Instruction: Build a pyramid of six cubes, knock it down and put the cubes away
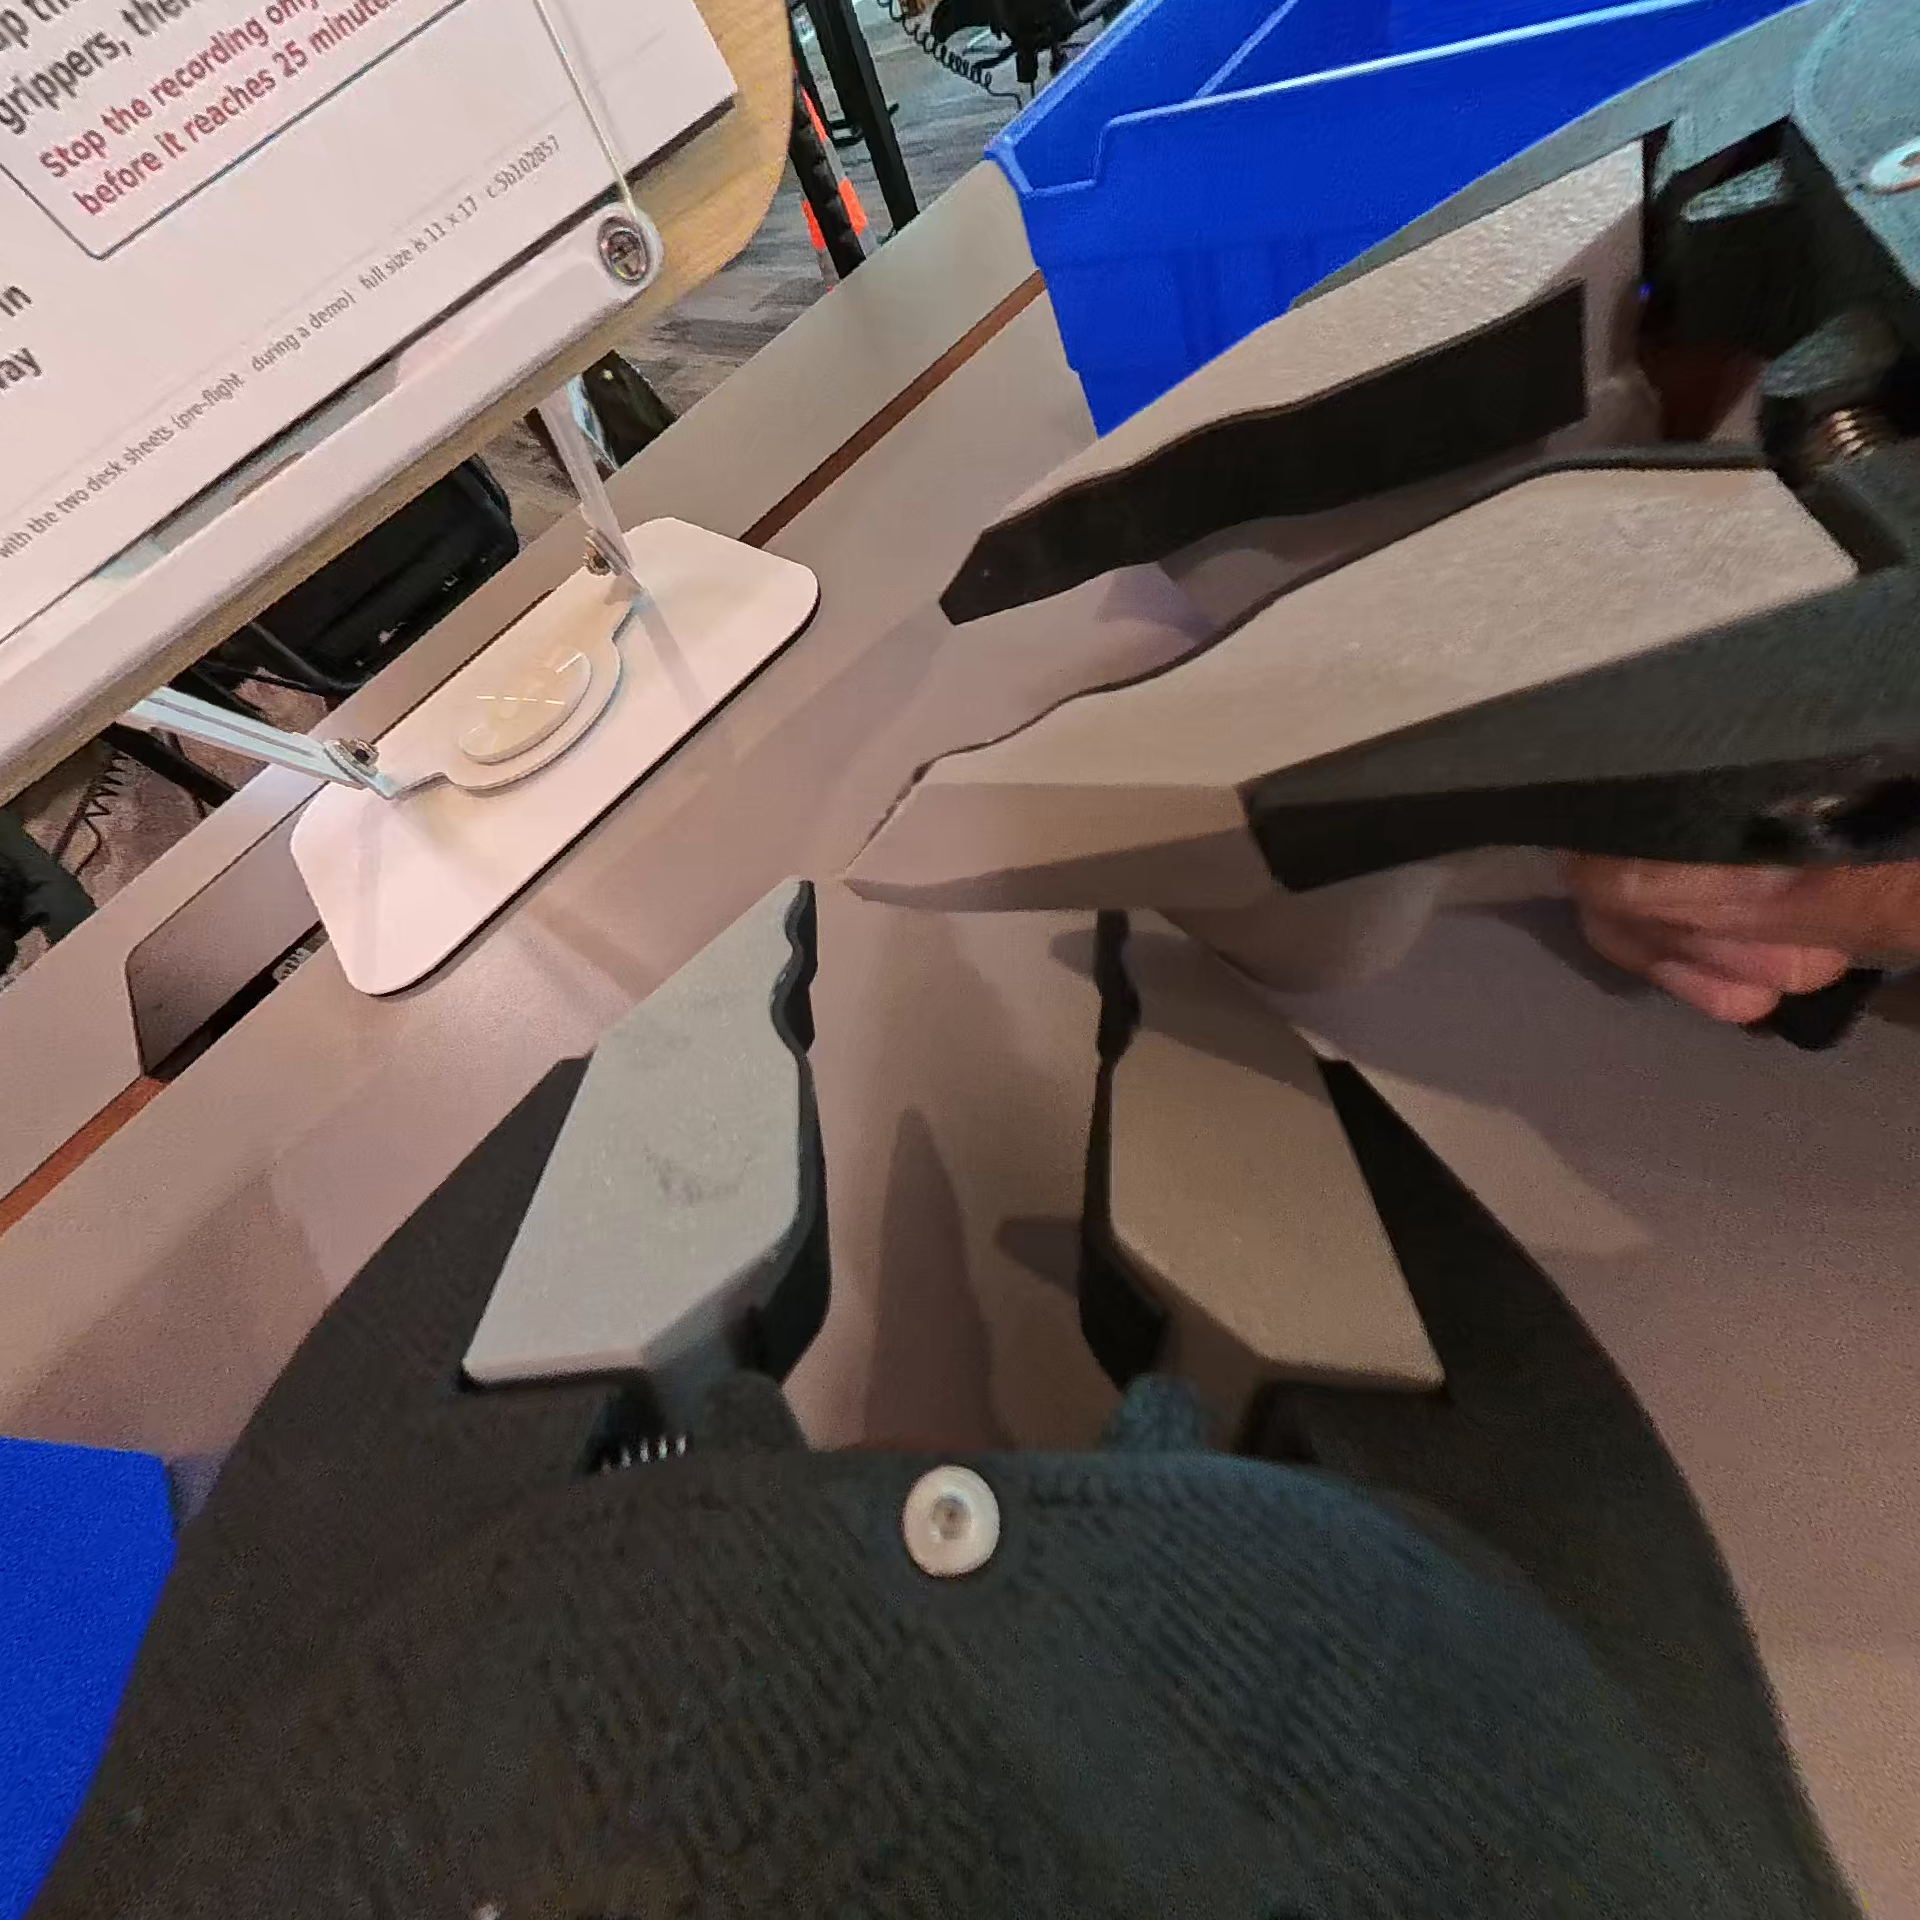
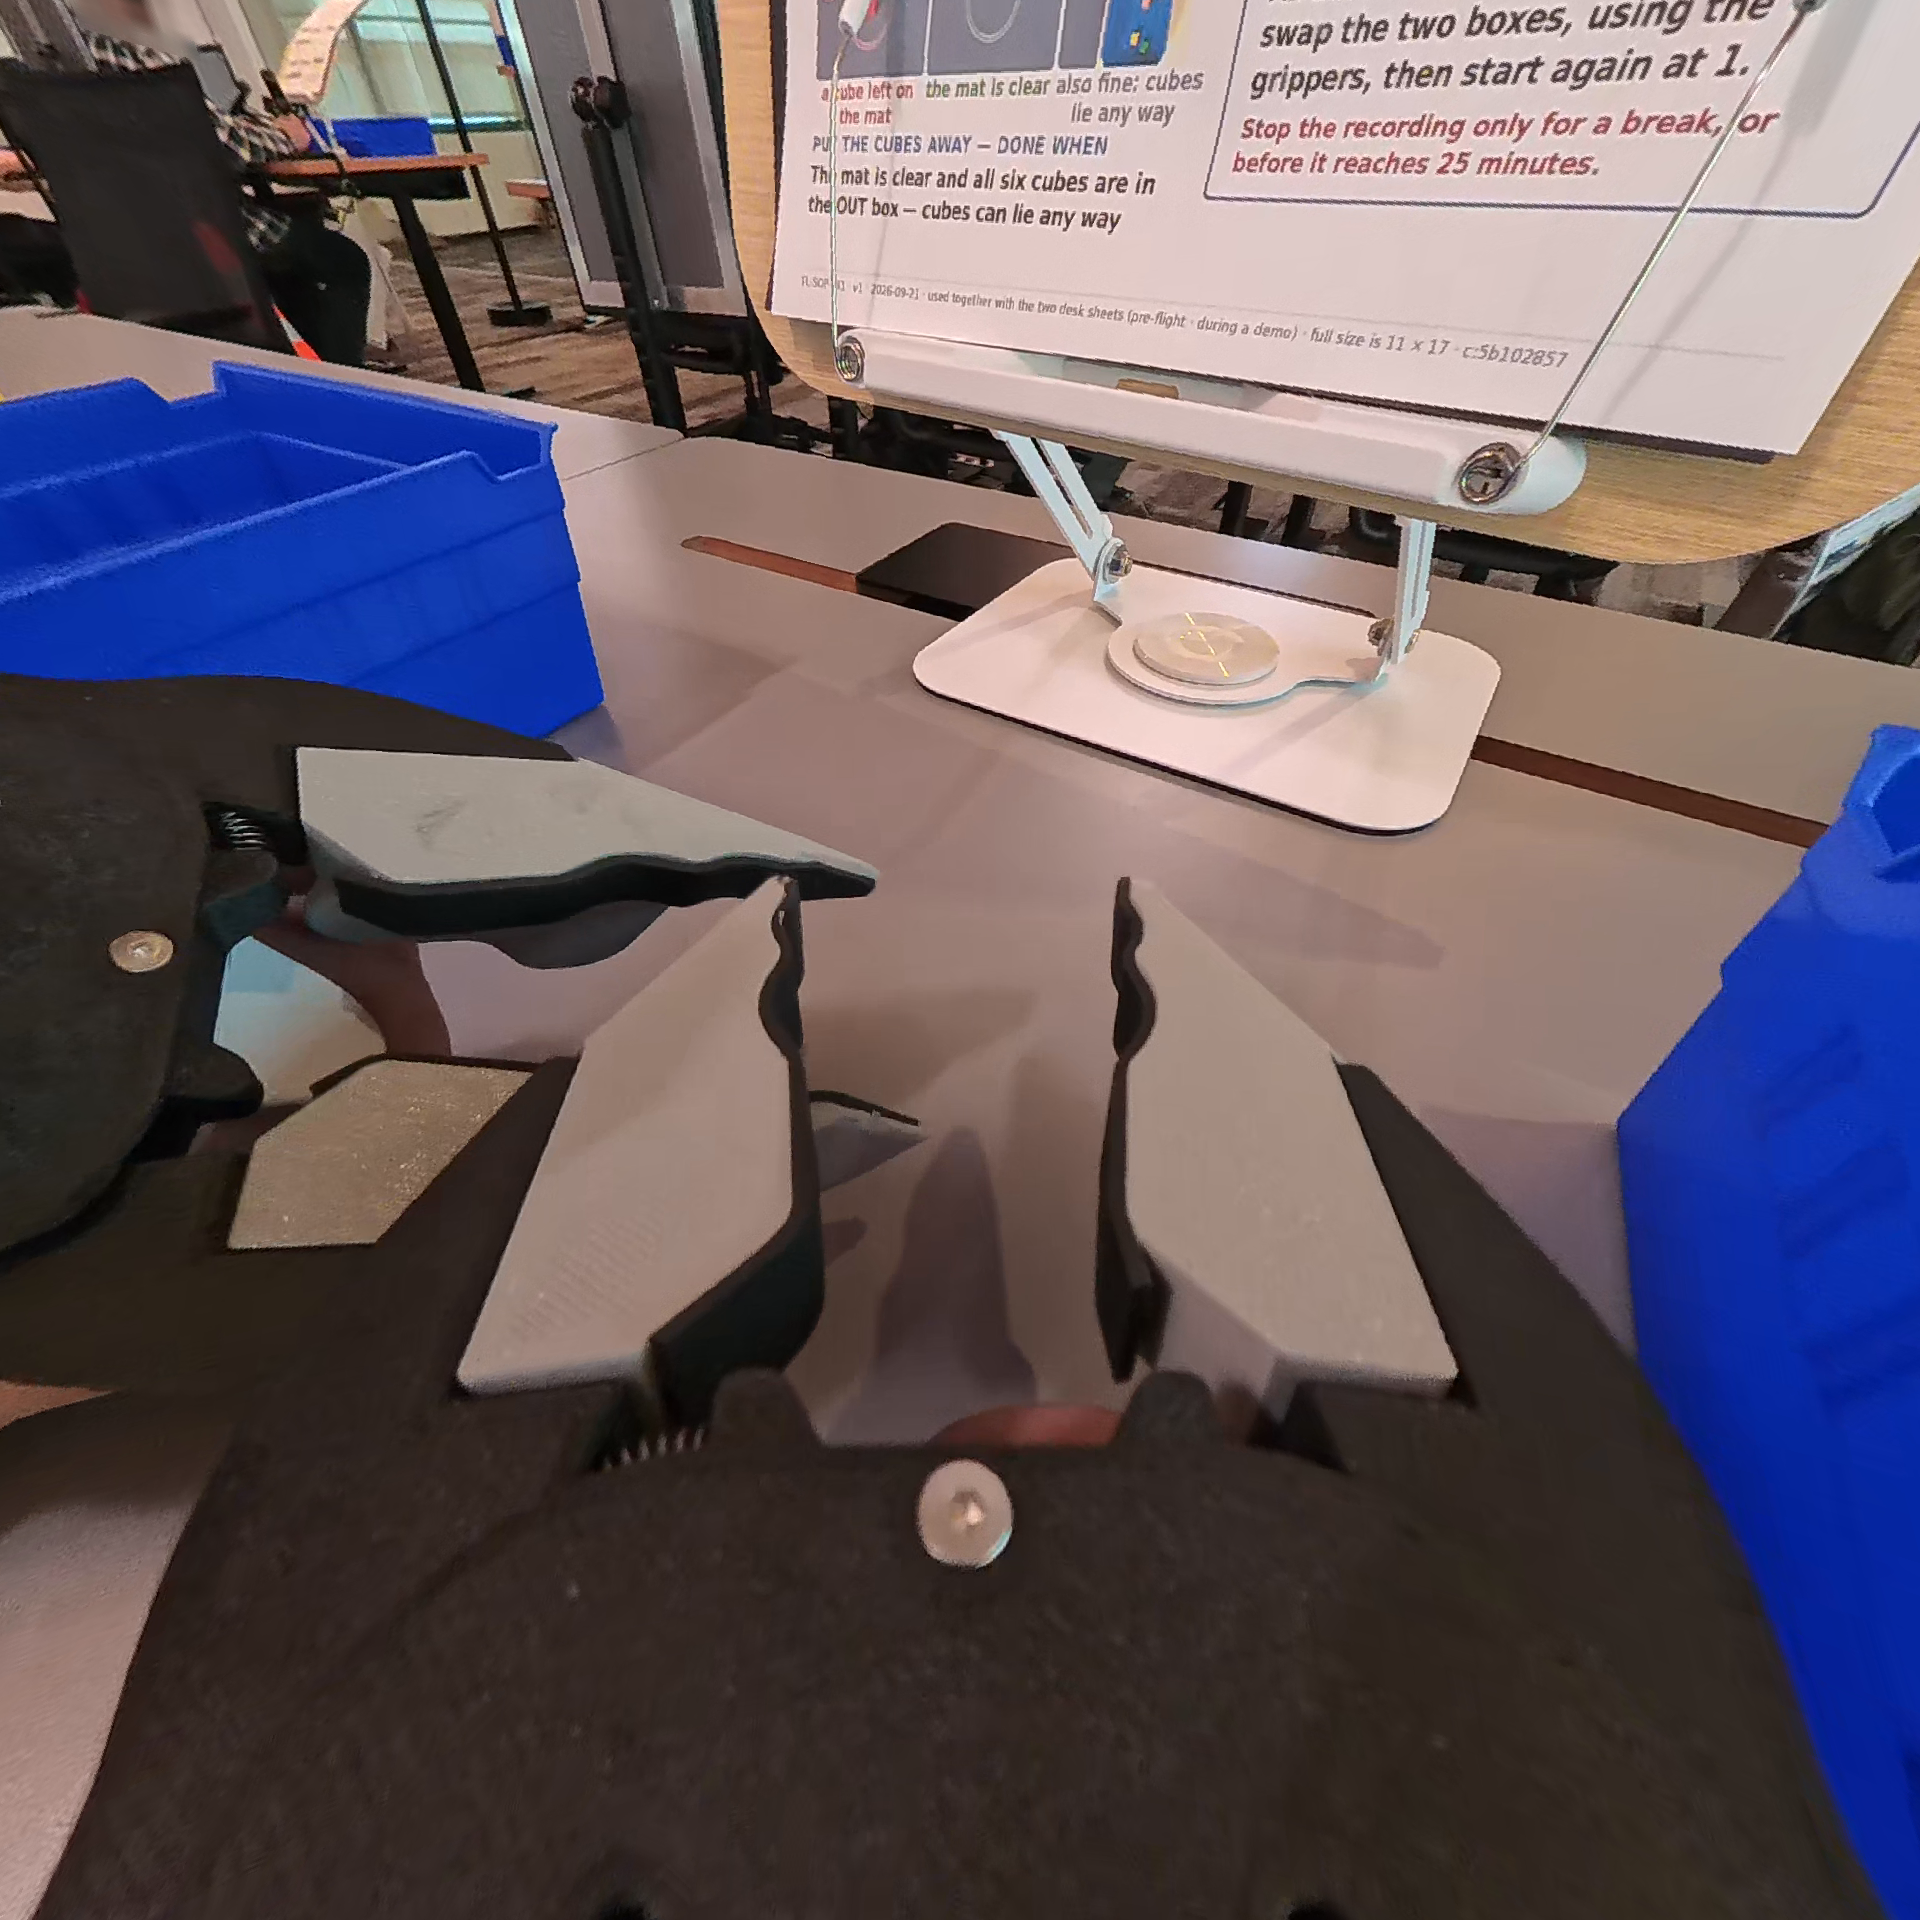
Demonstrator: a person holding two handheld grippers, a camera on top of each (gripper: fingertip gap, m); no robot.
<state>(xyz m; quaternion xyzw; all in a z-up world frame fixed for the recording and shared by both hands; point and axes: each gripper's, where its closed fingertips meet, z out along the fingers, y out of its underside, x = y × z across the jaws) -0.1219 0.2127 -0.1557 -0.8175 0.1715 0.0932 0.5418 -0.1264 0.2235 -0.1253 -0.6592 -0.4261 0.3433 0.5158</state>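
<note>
We hold the left gripper low over the grey table, its fingers parted with nothing between them. The right gripper is likewise spread and empty. The two sit close together: the right one crosses just ahead of the left one's tips, and the left one's upper finger reaches in front of the right one's left tip. A hand grips the right tool's handle. Beyond stands a white stand carrying a printed sheet (straight ahead, well apart). A blue bin sits at left, a second blue bin at right. We see no cubes in either view.
</note>
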